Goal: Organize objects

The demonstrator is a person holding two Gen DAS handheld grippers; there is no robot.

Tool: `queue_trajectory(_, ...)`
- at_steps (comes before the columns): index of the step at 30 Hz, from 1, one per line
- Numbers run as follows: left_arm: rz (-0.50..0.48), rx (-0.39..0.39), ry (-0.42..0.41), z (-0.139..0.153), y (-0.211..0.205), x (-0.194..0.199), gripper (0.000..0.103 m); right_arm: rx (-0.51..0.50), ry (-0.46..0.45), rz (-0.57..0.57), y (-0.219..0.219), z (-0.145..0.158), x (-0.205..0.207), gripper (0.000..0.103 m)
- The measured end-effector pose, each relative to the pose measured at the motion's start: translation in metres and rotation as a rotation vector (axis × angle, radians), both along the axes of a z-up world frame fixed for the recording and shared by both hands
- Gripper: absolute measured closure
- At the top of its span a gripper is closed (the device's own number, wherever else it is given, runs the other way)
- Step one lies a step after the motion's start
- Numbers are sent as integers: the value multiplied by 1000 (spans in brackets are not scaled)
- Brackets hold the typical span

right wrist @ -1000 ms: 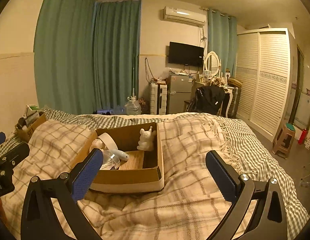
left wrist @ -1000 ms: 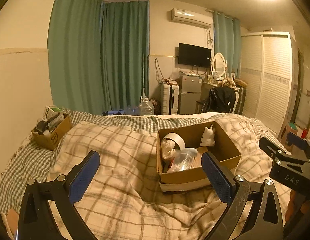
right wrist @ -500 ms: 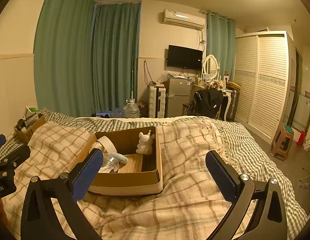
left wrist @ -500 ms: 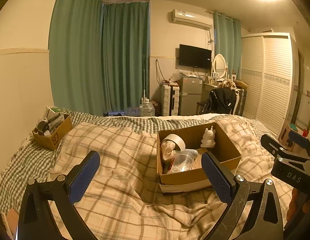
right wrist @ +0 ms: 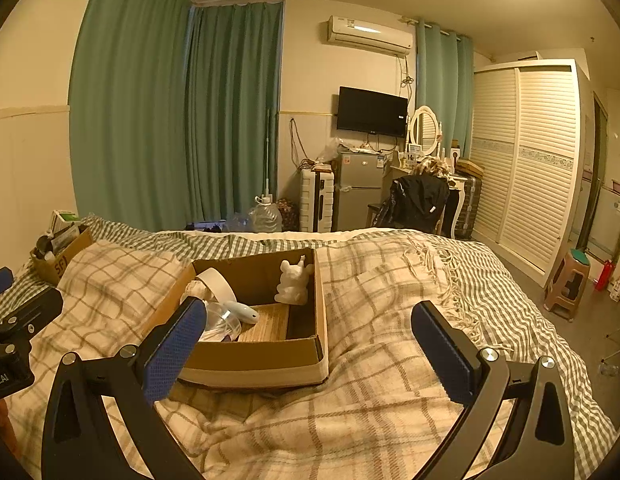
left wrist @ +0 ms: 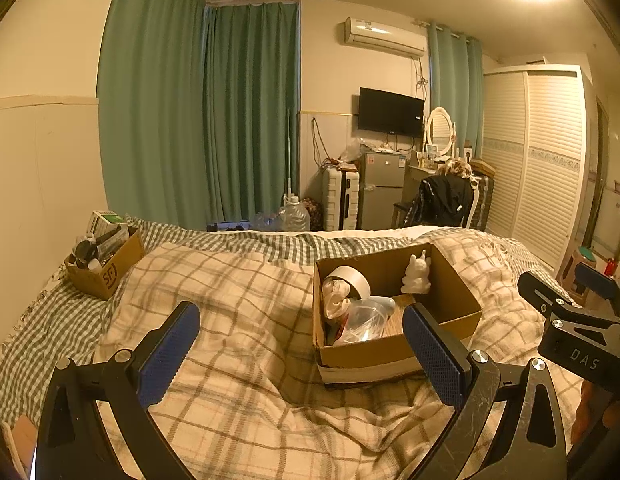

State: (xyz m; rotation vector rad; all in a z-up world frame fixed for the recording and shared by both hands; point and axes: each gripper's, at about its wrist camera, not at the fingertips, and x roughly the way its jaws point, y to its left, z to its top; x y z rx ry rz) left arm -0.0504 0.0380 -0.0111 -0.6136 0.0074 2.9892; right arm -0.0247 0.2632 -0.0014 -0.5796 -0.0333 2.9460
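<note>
Plaid-blanketed bed [right wrist: 390,412] carries an open brown cardboard box [right wrist: 270,356] of oddments, ahead-right of the wide-open, empty left tool [left wrist: 300,354], ahead-left of the equally open, empty right tool [right wrist: 308,350].

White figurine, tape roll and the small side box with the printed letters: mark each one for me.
white figurine [right wrist: 293,283], right wrist view, on its body.
tape roll [left wrist: 352,282], left wrist view, on its outer band.
small side box [left wrist: 110,276], left wrist view, on its printed front wall.

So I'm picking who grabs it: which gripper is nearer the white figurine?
Neither clearly. The left gripper is off the figurine's left, the right gripper slightly to its right, both open.
</note>
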Motion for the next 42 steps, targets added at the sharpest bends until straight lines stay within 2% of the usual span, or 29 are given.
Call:
queue_trajectory(22, 12, -12, -21, -4, 1, -2, 0, -2, -6, -2, -2, -1, -2, 0)
queue_trajectory(42, 28, -47, 5, -5, 3, 1, 0, 7, -13, -4, -3, -6, -3, 0)
